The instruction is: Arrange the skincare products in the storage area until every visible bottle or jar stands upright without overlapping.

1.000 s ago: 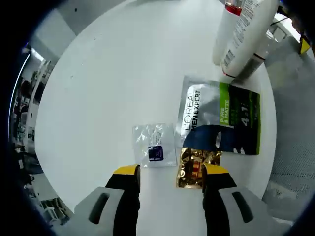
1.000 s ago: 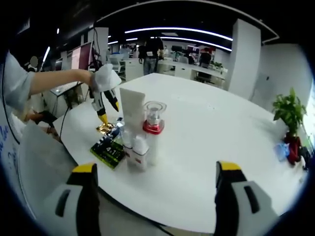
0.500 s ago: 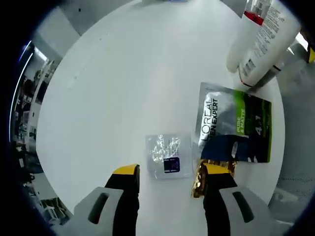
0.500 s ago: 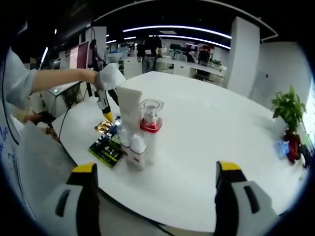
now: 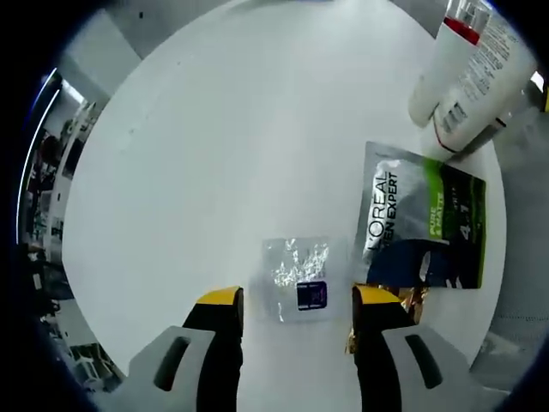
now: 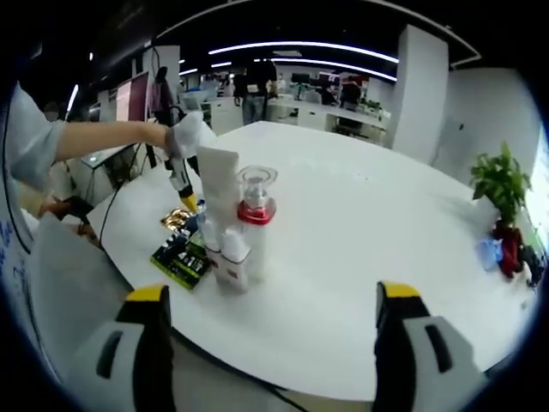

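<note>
In the left gripper view a small clear sachet with a purple label (image 5: 298, 279) lies flat on the white round table (image 5: 214, 129), just ahead of my open left gripper (image 5: 296, 305). A grey and green L'Oreal sachet (image 5: 422, 225) lies to its right. A gold foil packet (image 5: 414, 298) peeks out beside the right jaw. White bottles (image 5: 470, 73) stand at the upper right. In the right gripper view the white tube (image 6: 220, 197), a red-collared bottle (image 6: 254, 219) and a small bottle (image 6: 232, 262) stand together. My right gripper (image 6: 270, 330) is open, well short of them.
A person's sleeve and gloved hand (image 6: 184, 137) hold the left gripper (image 6: 183, 184) over the sachets (image 6: 180, 256) at the table's left edge. A potted plant (image 6: 500, 184) stands far right. Office desks and people fill the background.
The left gripper has shifted left, so the clear sachet now lies between its jaws and the gold packet sits beside the right jaw. The right gripper has barely moved.
</note>
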The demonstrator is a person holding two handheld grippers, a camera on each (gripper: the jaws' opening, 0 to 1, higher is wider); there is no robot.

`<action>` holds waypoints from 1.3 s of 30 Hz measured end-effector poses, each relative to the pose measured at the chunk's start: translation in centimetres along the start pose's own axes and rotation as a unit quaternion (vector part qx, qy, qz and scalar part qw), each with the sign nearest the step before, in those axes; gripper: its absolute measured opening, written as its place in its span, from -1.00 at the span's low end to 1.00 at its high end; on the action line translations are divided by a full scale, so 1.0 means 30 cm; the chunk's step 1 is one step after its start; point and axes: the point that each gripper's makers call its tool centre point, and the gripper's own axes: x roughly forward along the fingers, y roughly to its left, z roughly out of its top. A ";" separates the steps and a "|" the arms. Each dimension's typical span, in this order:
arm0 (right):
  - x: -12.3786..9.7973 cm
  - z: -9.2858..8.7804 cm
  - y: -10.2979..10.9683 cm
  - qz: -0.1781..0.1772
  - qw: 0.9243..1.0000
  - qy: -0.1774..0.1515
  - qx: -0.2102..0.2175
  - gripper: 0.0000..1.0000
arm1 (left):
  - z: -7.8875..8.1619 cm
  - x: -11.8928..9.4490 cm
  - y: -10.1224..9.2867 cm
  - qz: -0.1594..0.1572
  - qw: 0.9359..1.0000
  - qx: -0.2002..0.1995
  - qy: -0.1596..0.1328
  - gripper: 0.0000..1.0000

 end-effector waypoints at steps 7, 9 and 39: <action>0.005 -0.004 0.001 0.001 1.000 0.003 0.001 0.99 | 0.004 0.003 0.005 -0.003 1.000 -0.005 -0.004 -0.03; 0.007 -0.003 0.003 0.003 1.000 0.003 0.000 0.99 | 0.003 0.004 0.005 -0.006 1.000 -0.010 -0.006 -0.05; 0.006 -0.009 0.017 0.008 1.000 0.006 -0.005 0.99 | -0.002 0.009 -0.025 -0.038 0.998 -0.043 -0.016 -0.27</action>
